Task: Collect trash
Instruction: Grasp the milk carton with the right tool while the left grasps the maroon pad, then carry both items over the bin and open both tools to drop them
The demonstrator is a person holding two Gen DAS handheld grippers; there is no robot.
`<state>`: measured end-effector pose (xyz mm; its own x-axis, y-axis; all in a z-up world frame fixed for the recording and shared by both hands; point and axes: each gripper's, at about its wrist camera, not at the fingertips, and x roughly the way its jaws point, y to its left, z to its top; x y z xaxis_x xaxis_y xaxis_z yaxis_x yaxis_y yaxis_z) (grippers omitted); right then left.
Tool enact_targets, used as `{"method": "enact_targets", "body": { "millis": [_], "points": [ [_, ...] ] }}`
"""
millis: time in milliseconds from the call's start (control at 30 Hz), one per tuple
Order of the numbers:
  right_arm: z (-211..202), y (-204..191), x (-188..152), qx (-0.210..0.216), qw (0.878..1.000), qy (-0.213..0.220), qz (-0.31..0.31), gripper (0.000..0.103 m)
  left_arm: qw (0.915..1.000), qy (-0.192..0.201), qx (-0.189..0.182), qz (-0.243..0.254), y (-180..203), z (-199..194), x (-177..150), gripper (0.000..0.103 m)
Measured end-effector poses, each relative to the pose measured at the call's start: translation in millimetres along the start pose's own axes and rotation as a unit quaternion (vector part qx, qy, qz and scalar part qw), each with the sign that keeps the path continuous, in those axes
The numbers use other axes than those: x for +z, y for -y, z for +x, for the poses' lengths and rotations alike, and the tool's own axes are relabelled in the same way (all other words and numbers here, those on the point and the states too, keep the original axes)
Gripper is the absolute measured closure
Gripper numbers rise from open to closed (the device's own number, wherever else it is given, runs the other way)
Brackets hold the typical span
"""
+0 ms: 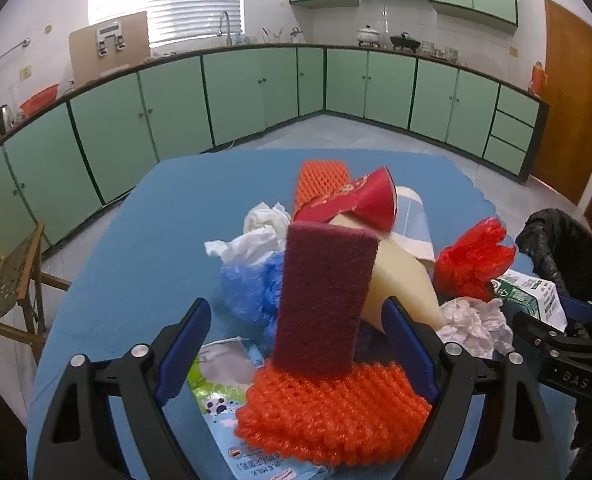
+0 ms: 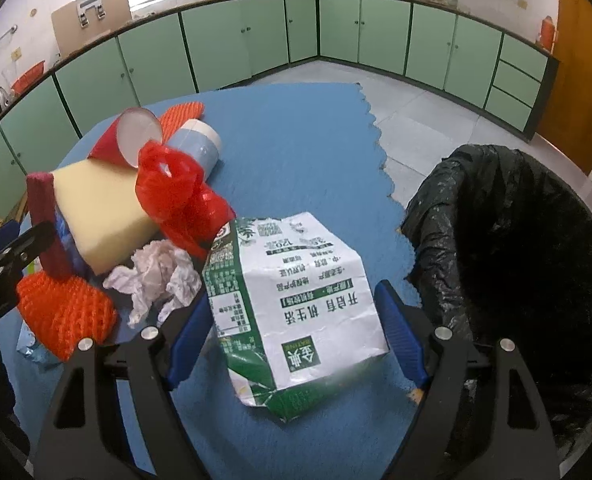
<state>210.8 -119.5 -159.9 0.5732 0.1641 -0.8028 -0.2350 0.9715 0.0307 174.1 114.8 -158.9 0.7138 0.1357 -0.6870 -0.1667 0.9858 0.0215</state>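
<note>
Right now my right tongs [image 2: 296,328] gape around the flattened milk carton [image 2: 296,300] on the blue tabletop [image 2: 296,152], beside the black-lined bin [image 2: 516,260]. My left tongs [image 1: 296,340] stand open around the upright maroon sponge [image 1: 324,300], above orange foam netting [image 1: 328,412].

Green cabinets [image 1: 232,96] are set along white-tiled walls [image 1: 336,24] — a blinded window [image 1: 168,0] is lit bright; wooden door [image 1: 572,112] at rt.
</note>
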Motion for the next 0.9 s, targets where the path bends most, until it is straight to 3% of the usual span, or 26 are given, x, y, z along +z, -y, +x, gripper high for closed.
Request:
{"method": "enact_targets", "body": {
  "millis": [67,200,267,333,633,900],
  "points": [
    [3,0,1,0.000,1.000,-0.004,-0.003,0.022,1.0000,-0.006,-0.003,-0.001,-1,5,-1,0.021],
    [2,1,4,0.005,1.000,0.000,-0.001,0.019,0.9994,-0.022,-0.027,-0.003,0,12,-2,0.052],
    [4,1,7,0.010,1.000,-0.001,0.001,0.020,0.9988,-0.025,-0.041,-0.009,-1,13,-2,0.059],
    [4,1,9,0.018,1.000,-0.001,0.001,0.029,0.9991,-0.023,-0.036,-0.006,1,13,-1,0.060],
    [-20,6,13,0.022,0.999,0.026,0.021,0.031,0.9999,0.003,-0.016,0.003,-1,-9,6,0.060],
    [-49,12,12,0.029,0.998,0.049,0.027,0.031,0.9995,0.024,-0.021,0.001,-6,-43,11,0.060]
  ]
}}
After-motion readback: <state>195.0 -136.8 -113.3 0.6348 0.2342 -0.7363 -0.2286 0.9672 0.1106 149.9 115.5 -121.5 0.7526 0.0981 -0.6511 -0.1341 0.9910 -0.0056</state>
